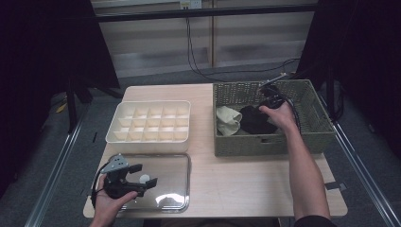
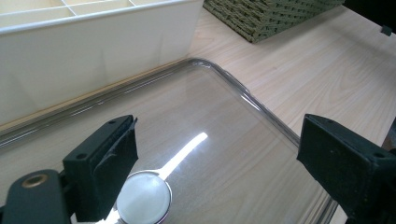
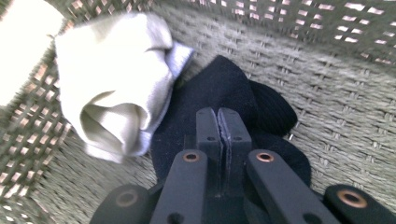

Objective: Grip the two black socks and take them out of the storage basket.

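Observation:
My right gripper [image 1: 268, 107] [image 3: 217, 115] is down inside the woven basket [image 1: 265, 143], its jaws pressed together with nothing visible between them, just above a black sock [image 1: 254, 123] [image 3: 219, 88]. A cream sock [image 1: 228, 120] [image 3: 116, 88] lies bunched to the left of the black one. My left gripper [image 1: 145, 176] [image 2: 219, 135] is open over a clear plastic lid [image 1: 176, 189] [image 2: 196, 116] that lies flat on the table. The lid's round white knob [image 1: 144, 178] [image 2: 144, 199] sits close to one jaw.
A cream box with many small compartments [image 1: 149, 140] [image 2: 93, 51] stands just behind the lid, left of the basket. The basket's walls [image 3: 327, 56] close in around my right gripper. Bare wooden tabletop [image 1: 236, 179] lies in front of the basket.

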`<state>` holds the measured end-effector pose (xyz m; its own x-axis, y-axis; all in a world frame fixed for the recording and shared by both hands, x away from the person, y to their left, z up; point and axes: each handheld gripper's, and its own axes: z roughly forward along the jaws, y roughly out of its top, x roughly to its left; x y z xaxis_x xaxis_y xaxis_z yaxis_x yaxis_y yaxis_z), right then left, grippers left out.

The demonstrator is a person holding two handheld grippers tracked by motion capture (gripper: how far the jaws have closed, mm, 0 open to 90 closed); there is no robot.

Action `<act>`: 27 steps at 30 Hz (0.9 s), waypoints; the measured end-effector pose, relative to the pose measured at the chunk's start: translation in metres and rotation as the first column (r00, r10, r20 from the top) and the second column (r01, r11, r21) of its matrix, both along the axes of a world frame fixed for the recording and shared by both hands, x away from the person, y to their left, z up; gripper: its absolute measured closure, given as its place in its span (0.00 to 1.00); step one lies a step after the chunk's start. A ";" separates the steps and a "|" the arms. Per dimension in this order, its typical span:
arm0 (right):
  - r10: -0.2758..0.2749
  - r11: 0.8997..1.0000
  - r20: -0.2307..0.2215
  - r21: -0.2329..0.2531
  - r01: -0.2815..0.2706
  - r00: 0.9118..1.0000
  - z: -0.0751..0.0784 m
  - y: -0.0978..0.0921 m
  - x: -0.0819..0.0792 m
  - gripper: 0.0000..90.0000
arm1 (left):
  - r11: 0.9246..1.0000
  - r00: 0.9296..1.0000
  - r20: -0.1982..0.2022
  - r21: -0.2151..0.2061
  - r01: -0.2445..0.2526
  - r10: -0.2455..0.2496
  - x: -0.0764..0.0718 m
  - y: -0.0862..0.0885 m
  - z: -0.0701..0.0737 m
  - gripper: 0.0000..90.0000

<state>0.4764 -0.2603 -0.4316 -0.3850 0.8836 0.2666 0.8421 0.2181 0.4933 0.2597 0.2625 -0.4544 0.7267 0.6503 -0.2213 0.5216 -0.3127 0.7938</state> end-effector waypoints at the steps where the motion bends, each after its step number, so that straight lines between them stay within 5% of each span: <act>1: -0.004 1.000 0.005 0.011 0.004 1.000 0.002 -0.001 -0.001 0.98 | 1.000 1.000 0.002 -0.001 0.002 -0.002 0.000 0.000 0.000 0.13; 11: -0.009 0.996 0.126 0.094 -0.003 0.992 0.022 -0.006 -0.013 0.98 | 1.000 1.000 0.004 -0.026 -0.002 0.002 0.001 -0.002 -0.001 0.12; 16: -0.033 0.987 0.162 0.159 0.007 0.986 0.030 -0.013 -0.021 0.99 | 1.000 1.000 0.014 -0.024 -0.013 0.013 0.001 -0.001 0.001 0.12; 27: -0.032 0.975 0.242 0.222 -0.023 0.970 0.048 -0.013 -0.036 0.99 | 1.000 1.000 -0.002 -0.012 0.009 -0.009 -0.002 -0.006 -0.002 0.12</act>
<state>0.4409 -0.2730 -0.3841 -0.4586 0.8149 0.3545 0.6915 0.0767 0.7183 0.2581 0.2565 -0.4563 0.7320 0.6410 -0.2309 0.5207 -0.3077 0.7964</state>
